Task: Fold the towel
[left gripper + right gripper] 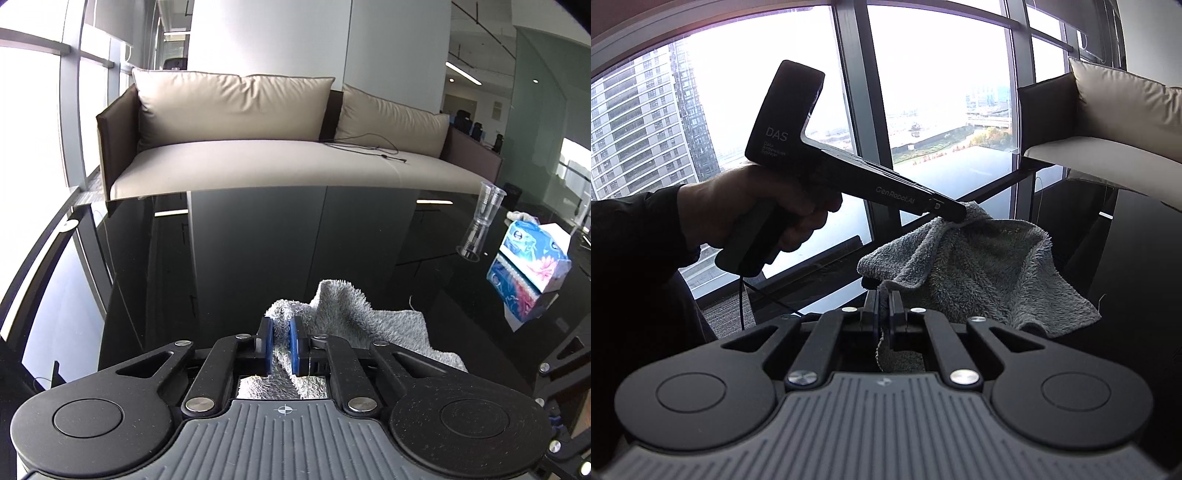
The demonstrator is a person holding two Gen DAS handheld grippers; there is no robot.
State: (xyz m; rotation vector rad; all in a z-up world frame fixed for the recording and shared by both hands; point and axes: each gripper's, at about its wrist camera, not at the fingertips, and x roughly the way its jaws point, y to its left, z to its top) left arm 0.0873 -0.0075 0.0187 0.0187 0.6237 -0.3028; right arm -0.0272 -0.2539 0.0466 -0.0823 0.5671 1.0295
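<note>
Gray towel (354, 317) bunched near the front edge of the glossy black tabletop (258, 240), partly lifted, far side draped on the surface. Left gripper (281, 345) clamped on one towel edge between blue pads; right gripper (885, 314) pinched on another edge. Left hand (783, 210) around the handle. Clear cups (484, 218) and tissue pack (535, 254) toward the right edge.

Beige sofa (280, 155) beyond glossy black table (221, 258), beside bright windows (923, 74).
</note>
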